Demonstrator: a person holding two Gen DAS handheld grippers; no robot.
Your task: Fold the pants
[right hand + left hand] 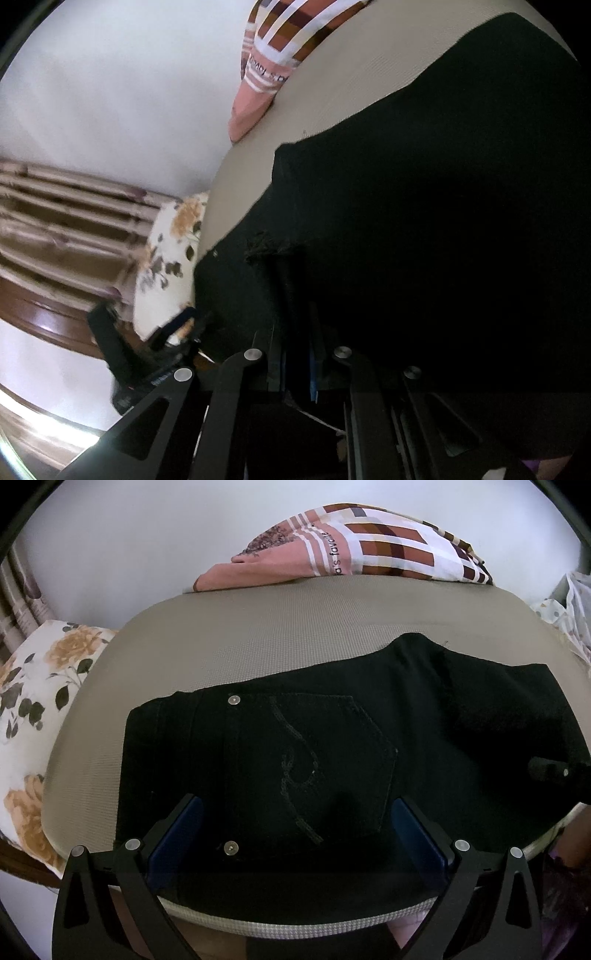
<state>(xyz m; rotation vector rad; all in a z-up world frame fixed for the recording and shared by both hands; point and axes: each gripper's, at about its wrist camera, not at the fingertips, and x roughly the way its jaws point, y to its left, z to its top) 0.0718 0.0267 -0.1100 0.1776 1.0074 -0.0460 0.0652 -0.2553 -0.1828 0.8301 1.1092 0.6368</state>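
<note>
A: Where are the pants [332,746] now?

B: They lie flat on the grey pad [258,638], black, with the back pocket [317,760] facing up. The waist part is toward the left side in the left wrist view, and the legs go to the right. 2 small metal rivets [233,699] show near the pocket.

A: And the left gripper [295,834]?

B: Its 2 blue fingers [177,834] stand wide apart above the pants, one on each side of the pocket. Nothing is between them that they press.

A: What about the right gripper [295,280]?

B: Its fingers are nearly together, and a fold of the black cloth sits between them, so it pinches the pants. In the left wrist view it shows only as a dark shape at the right edge [550,768], over the leg part.

A: What else is around?

B: A checked pink and brown cloth [369,542] lies at the far edge of the pad. A flowered pillow [40,686] is beside the pad on the left. Behind is a white wall [147,535], and a striped curtain [66,221] shows in the right wrist view.
</note>
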